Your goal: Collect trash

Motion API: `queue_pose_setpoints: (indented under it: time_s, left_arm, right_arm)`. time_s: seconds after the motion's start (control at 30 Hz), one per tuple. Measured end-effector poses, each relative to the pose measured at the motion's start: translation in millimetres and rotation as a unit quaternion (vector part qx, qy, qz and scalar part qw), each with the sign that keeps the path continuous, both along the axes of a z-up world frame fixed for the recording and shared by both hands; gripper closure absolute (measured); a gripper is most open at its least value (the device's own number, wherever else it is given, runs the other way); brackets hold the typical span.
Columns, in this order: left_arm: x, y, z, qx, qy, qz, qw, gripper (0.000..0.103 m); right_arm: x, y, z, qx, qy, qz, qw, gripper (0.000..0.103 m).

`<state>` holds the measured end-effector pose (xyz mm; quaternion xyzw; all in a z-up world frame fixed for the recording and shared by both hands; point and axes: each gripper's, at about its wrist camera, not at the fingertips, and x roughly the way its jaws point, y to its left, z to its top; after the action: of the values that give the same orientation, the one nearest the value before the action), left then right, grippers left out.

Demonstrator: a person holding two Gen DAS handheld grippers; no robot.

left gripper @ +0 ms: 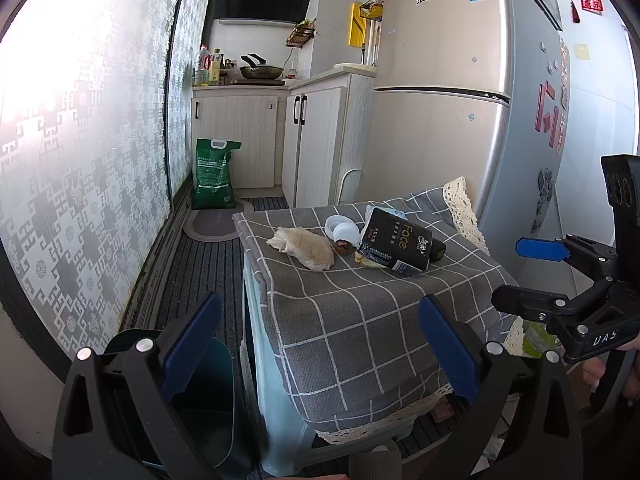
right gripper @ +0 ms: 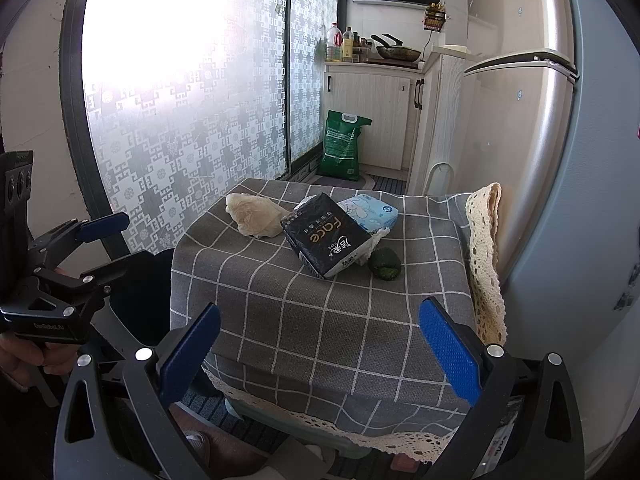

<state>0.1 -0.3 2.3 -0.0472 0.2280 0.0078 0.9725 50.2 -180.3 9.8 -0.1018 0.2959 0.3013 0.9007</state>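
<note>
Ahead of both pairs of fingers, on the grey checked cloth point(right gripper: 320, 312), lies the trash: a crumpled beige wrapper point(right gripper: 256, 216), a black tissue pack point(right gripper: 324, 236) leaning on a light blue pack point(right gripper: 372, 210), and a dark green lump point(right gripper: 385, 264) just beside them. White lids point(left gripper: 340, 227) and a brown scrap point(left gripper: 343, 247) sit between wrapper and black pack. Left gripper point(left gripper: 320, 352) and right gripper point(right gripper: 320, 352) both hover short of the cloth, fingers spread wide, holding nothing. Below the left fingers stands 1 dark bin point(left gripper: 208, 412).
</note>
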Motion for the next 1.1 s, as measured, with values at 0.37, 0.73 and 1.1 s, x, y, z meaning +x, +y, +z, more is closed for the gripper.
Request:
queue_pose_setpoints:
  time_s: [0.37, 0.73, 1.1]
  left_arm:
    - [0.1, 0.2, -0.5, 0.0, -0.001, 0.0, 1.0, 0.003]
    - [0.1, 0.4, -0.5, -0.001, -0.001, 0.0, 1.0, 0.003]
    - [-0.5, 0.3, -0.2, -0.001, -0.001, 0.0, 1.0, 0.003]
  right_arm:
    - [0.6, -2.1, -1.7, 0.001, -0.001, 0.001, 1.0, 0.003]
    - [0.2, -0.9, -1.0, 0.001, -0.001, 0.0, 1.0, 0.003]
    - [-0.1, -0.8, -1.6, 0.001, -0.001, 0.0, 1.0, 0.003]
